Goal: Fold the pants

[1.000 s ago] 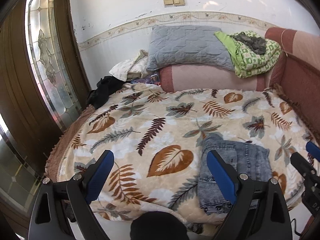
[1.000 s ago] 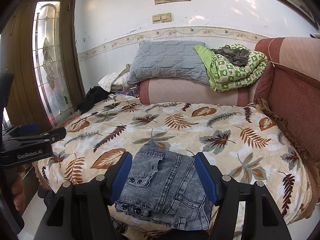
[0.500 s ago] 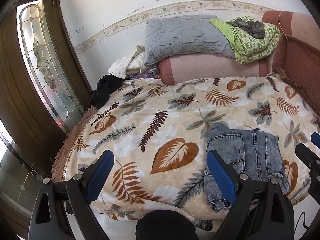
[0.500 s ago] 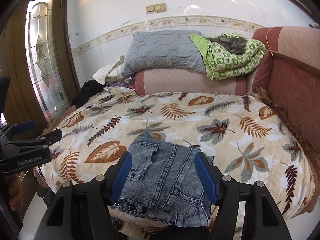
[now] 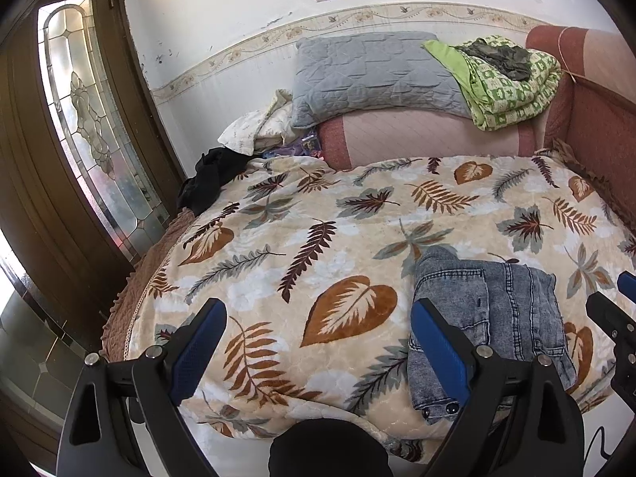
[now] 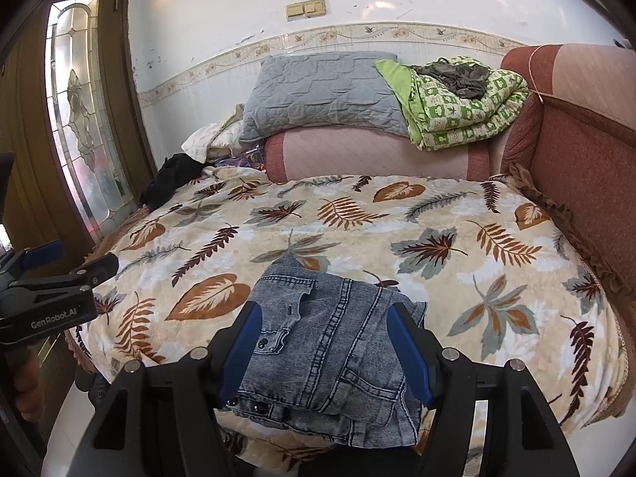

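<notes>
A pair of grey-blue denim pants (image 6: 330, 342) lies folded into a compact stack near the front edge of the bed; the left wrist view shows the pants (image 5: 489, 310) at lower right. My right gripper (image 6: 330, 353) hovers above and in front of the stack, open, its blue pads clear of the cloth on either side. My left gripper (image 5: 318, 342) is open over the bare leaf-print blanket (image 5: 318, 238), to the left of the pants, with nothing between its fingers. The left gripper (image 6: 51, 278) also shows at the left edge of the right wrist view.
The bed carries a leaf-print blanket (image 6: 437, 246). At the back lie a pink bolster (image 6: 377, 151), a grey pillow (image 6: 318, 91) and a green folded quilt (image 6: 465, 103). Dark clothes (image 6: 167, 179) sit at the back left. A padded red headboard (image 6: 584, 139) runs along the right, a glass-panelled door (image 6: 83, 119) along the left.
Both views have shifted slightly, tilting a little more downward toward the bed. The pants and both grippers' openings look unchanged.
</notes>
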`<control>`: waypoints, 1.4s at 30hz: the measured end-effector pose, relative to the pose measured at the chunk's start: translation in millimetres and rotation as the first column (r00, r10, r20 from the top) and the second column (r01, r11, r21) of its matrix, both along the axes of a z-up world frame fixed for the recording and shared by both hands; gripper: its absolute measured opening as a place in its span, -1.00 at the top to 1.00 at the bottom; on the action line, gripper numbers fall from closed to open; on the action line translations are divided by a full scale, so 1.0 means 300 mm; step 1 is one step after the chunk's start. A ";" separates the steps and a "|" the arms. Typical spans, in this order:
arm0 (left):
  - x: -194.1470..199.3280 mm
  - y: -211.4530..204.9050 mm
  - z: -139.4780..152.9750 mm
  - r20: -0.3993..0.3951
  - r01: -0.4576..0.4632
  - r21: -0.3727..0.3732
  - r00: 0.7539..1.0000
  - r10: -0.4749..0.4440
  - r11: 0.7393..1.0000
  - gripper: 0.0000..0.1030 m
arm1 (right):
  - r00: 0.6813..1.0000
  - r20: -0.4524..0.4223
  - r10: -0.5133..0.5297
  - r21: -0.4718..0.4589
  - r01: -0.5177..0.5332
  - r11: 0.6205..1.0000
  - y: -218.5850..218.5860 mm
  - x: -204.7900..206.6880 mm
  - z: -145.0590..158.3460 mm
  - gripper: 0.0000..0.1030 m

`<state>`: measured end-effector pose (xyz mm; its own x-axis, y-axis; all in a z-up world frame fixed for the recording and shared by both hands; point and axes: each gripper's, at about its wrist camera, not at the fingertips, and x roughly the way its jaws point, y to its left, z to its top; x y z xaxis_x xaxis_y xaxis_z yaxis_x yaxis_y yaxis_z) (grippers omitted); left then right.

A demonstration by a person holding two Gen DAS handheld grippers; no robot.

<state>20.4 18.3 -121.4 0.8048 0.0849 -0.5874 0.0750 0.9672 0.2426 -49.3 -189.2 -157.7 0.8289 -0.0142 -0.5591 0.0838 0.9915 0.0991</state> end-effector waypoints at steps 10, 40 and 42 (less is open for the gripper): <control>-0.013 0.039 0.016 0.017 -0.036 -0.027 0.999 0.036 0.999 -0.83 | 1.000 0.012 0.013 -0.010 -0.013 1.000 0.021 -0.014 0.020 -0.34; -0.079 0.020 0.086 0.065 -0.015 -0.067 0.998 0.019 0.998 -0.83 | 0.995 0.095 0.033 -0.030 -0.030 0.999 0.035 -0.088 0.076 -0.34; -0.080 0.005 0.087 0.065 -0.005 -0.062 0.998 0.009 0.998 -0.83 | 0.995 0.096 0.028 -0.022 -0.026 0.999 0.019 -0.088 0.074 -0.34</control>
<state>-3.5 19.8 -95.4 0.8411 0.0558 -0.5381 0.0540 0.9810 0.1862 -75.6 -183.3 -135.4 0.8793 -0.0020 -0.4762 0.0483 0.9952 0.0850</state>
